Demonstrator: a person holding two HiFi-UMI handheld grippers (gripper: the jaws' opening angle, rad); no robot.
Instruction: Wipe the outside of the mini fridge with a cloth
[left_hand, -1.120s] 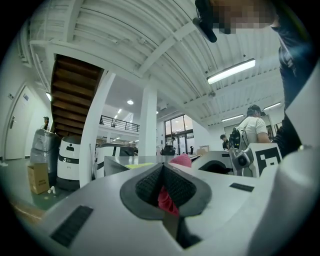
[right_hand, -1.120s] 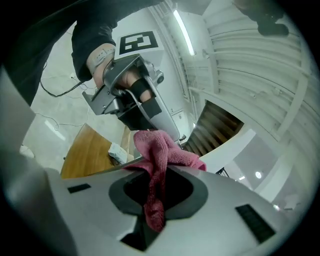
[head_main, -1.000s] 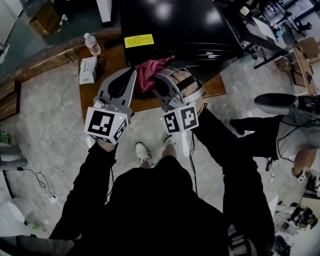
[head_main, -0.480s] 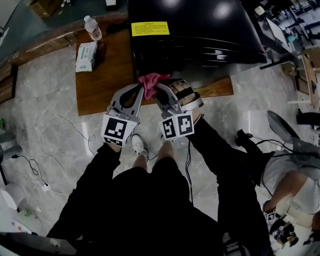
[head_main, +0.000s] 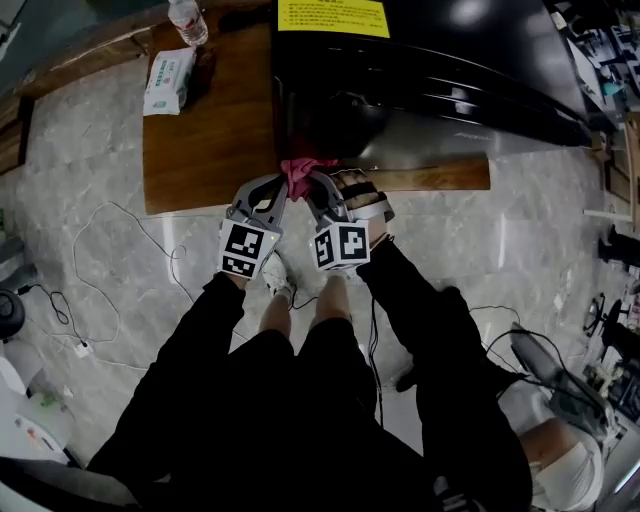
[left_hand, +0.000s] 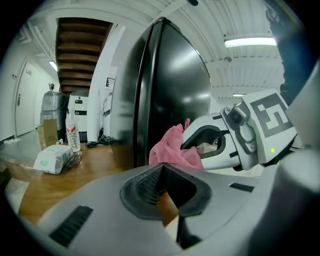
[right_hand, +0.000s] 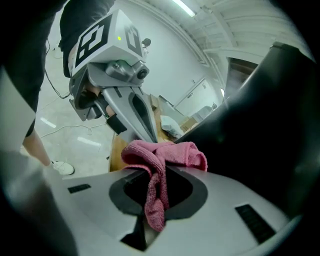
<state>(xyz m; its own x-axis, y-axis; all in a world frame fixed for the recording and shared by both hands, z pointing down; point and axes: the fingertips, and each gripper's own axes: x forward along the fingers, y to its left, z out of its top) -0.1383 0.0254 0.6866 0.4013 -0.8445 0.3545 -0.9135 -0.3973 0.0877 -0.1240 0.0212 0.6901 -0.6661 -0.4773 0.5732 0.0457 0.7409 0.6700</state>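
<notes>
The black mini fridge (head_main: 420, 70) stands on a low wooden table (head_main: 205, 140). A pink cloth (head_main: 303, 175) is bunched against the fridge's lower front corner, at the table's edge. My right gripper (head_main: 313, 183) is shut on the cloth (right_hand: 157, 172), which hangs down between its jaws. Just to the left is my left gripper (head_main: 276, 188), shut with nothing in it. In the left gripper view the fridge's glossy side (left_hand: 170, 85) rises ahead, with the cloth (left_hand: 172, 150) and the right gripper (left_hand: 189, 139) beside it. The right gripper view shows the left gripper (right_hand: 150, 137) close by.
A tissue pack (head_main: 167, 80) and a water bottle (head_main: 187, 22) lie on the table's far left. A yellow label (head_main: 333, 15) is on the fridge top. White cables (head_main: 110, 260) trail over the marble floor at left. Another person's legs (head_main: 560, 400) are at lower right.
Both grippers and the cloth have come down the fridge front to its lower corner by the table edge. The cloth stays in the right gripper. The person at right has shifted.
</notes>
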